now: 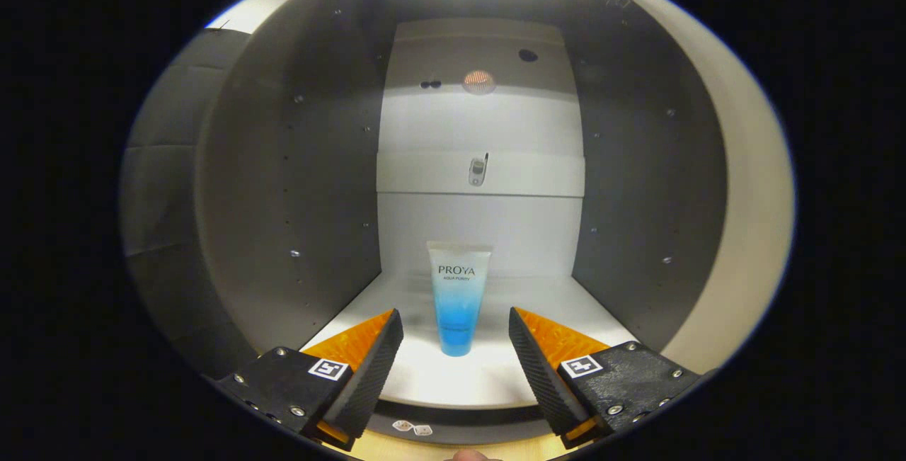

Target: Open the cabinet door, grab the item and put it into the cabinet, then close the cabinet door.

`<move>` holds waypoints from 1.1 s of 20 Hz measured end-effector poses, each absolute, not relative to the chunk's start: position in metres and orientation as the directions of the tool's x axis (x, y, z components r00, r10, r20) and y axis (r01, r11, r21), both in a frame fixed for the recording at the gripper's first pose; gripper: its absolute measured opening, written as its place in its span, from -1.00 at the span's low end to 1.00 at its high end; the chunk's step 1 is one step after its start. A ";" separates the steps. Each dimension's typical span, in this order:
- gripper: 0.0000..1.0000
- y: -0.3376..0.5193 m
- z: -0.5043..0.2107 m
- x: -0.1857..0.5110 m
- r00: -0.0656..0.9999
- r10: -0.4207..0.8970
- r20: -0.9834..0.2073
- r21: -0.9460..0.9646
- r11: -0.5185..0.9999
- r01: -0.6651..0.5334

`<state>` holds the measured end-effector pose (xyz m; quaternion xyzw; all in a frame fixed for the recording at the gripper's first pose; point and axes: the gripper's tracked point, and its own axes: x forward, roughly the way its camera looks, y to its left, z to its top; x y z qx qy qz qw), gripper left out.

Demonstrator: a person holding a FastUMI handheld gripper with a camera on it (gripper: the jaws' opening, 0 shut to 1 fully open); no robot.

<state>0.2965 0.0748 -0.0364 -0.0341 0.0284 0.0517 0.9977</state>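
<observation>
Your gripper (456,330) points into open grey-walled cabinet (297,185) with pale back panel. Fingers spread wide, released, gripping nothing. Translucent plastic tube (458,298), clear at top fading to blue at bottom, stands upright on its cap on white cabinet floor (566,305). Tube sits between your two fingertips, slightly ahead, clear gap on each side, touching neither. Small metal fitting (478,170) on horizontal rail of back panel, above tube. Rows of small holes dot both side walls.

Ribbed wedge fingers (386,362) on screwed mounts bearing square markers.
</observation>
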 end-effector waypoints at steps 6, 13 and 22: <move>0.87 0.078 -0.017 0.185 0.989 0.132 -0.060 0.027 0.991 -0.131; 0.86 0.081 -0.005 0.051 0.984 0.168 -0.065 0.014 0.986 -0.168; 0.86 0.042 0.015 -0.073 0.972 0.221 -0.084 0.037 0.975 -0.219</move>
